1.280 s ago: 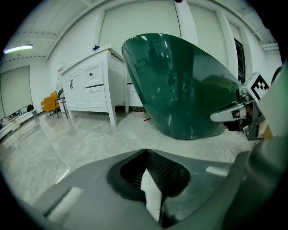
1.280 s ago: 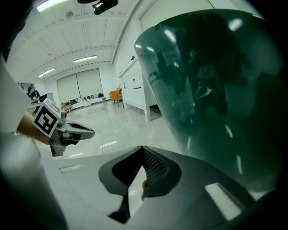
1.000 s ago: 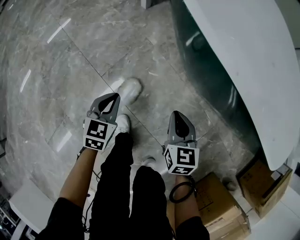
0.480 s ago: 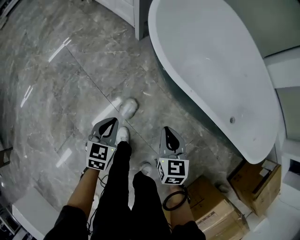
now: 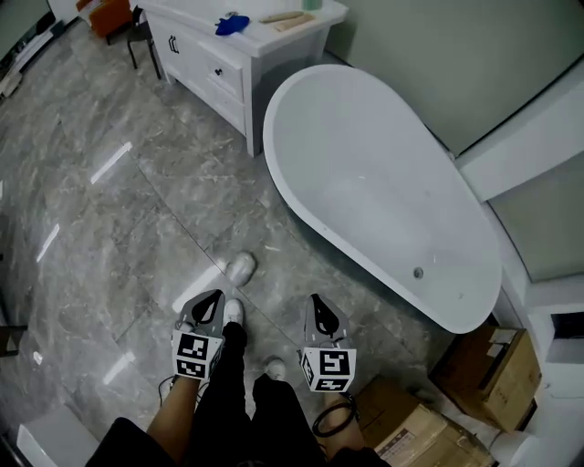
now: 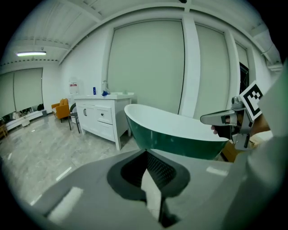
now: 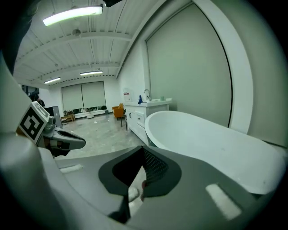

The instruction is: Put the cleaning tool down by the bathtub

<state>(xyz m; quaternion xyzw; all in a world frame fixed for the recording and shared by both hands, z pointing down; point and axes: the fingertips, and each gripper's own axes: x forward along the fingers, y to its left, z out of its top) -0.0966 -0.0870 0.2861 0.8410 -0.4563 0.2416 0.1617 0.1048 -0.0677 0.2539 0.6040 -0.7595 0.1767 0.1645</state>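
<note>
The white oval bathtub (image 5: 383, 182) stands on the grey marble floor, ahead and to the right of me. Both grippers are held low in front of the person's legs. My left gripper (image 5: 217, 297) is shut with nothing in it, and my right gripper (image 5: 316, 299) is shut and empty too. The left gripper view shows its closed jaws (image 6: 148, 177) aimed at the tub's green outer wall (image 6: 171, 134). In the right gripper view the gripper (image 7: 137, 179) points at the tub's white inside (image 7: 211, 134). I see no cleaning tool in either gripper. A blue item (image 5: 232, 24) lies on the vanity.
A white vanity cabinet (image 5: 210, 64) stands at the tub's far end, with a wooden item (image 5: 285, 18) on top. Cardboard boxes (image 5: 488, 365) sit on the floor at the near right, close to the tub's drain end. The person's white shoes (image 5: 242, 267) are just ahead of the grippers.
The head view has swung up and taken in more: the whole tub and the vanity have come into sight. Both grippers sit lower in the picture and have stayed shut.
</note>
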